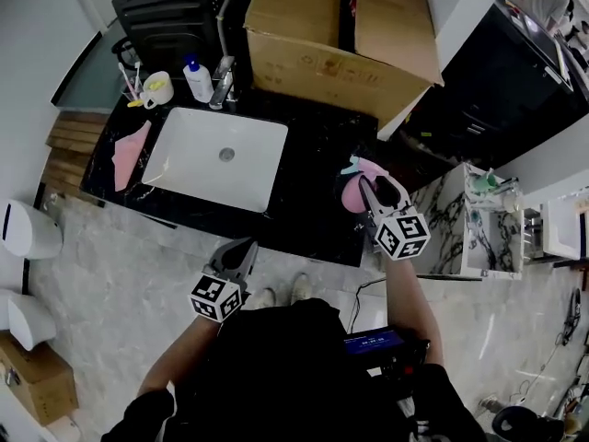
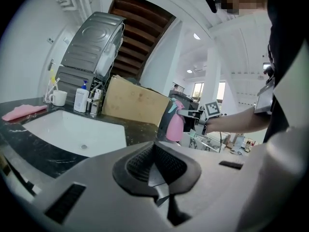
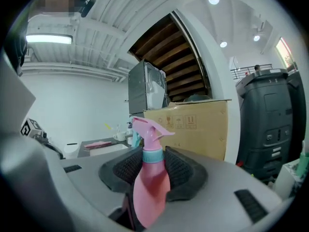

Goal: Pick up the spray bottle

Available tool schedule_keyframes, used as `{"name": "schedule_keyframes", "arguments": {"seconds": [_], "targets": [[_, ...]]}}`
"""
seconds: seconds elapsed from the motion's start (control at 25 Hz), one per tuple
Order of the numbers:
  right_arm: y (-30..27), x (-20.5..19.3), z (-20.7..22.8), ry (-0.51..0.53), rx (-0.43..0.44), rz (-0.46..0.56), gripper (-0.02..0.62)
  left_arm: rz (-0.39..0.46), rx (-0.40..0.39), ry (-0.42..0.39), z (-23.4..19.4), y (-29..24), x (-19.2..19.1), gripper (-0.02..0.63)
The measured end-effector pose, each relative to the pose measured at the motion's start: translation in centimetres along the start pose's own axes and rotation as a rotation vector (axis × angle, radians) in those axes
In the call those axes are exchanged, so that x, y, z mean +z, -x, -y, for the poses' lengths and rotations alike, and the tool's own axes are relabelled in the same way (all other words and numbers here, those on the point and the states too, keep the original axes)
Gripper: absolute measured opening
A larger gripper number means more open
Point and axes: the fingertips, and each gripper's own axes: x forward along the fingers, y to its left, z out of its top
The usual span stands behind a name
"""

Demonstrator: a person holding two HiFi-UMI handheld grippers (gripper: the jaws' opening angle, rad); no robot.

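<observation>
1. Between the fingers of the right gripper [image 1: 373,190], in the head view, sits the pink spray bottle [image 1: 352,193]. The jaws are closed onto it about halfway, clamping it from both sides. Bottle and fingers hang over the right end of the black counter [image 1: 313,219], well off to the side of the white sink [image 1: 184,168]. The left gripper [image 1: 241,251] is nearer the person, out in front of the counter edge, with nothing near its tips.

2. In the left gripper view the jaws are pinched together with nothing between them, so that hand is basically just idling. Way past its fingertips you can see the spray bottle pinned in the right gripper, out beyond the cardboard box [image 2: 133,103]. The trigger head points toward the hand that's holding it.

3. The right gripper view settles it. The bottle's neck, with its teal collar, is right between the two ribbed pads [image 3: 182,170], touching both. The pink body hangs down below the fingers and the nozzle sticks up above them. The grip looks snug, with no gap on either side.

4. Progress-wise, I'd call the grab done, and the bottle looks to be up off the counter, though no view shows its base clearly. All that's left, if anything, is holding it steady.
</observation>
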Motion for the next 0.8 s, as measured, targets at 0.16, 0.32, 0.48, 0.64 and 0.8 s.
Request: {"name": "schedule_keyframes", "arguments": {"seconds": [0.16,0.32,0.48,0.64,0.8], "targets": [[2.4,0.0,0.1,-0.008,-0.062,0.009,0.163,-0.012,-0.064,-0.017,0.3,-0.1,0.1,0.008],[4.5,-0.4,-0.2,-0.021,-0.116,0.021,0.161,-0.026,-0.121,-0.038,0.4,-0.1,0.0,0.008],[6.0,-0.4,-0.4,-0.023,-0.157,0.033,0.160,-0.027,-0.166,-0.058,0.5,-0.4,0.0,0.008],[9.0,-0.8,-0.8,-0.033,-0.218,0.030,0.160,-0.046,-0.228,-0.069,1.7,-0.2,-0.7,0.008],[11.8,-1.1,-1.5,-0.034,-0.274,0.028,0.160,-0.059,-0.285,-0.082,2.8,0.1,-1.1,0.008]]}}
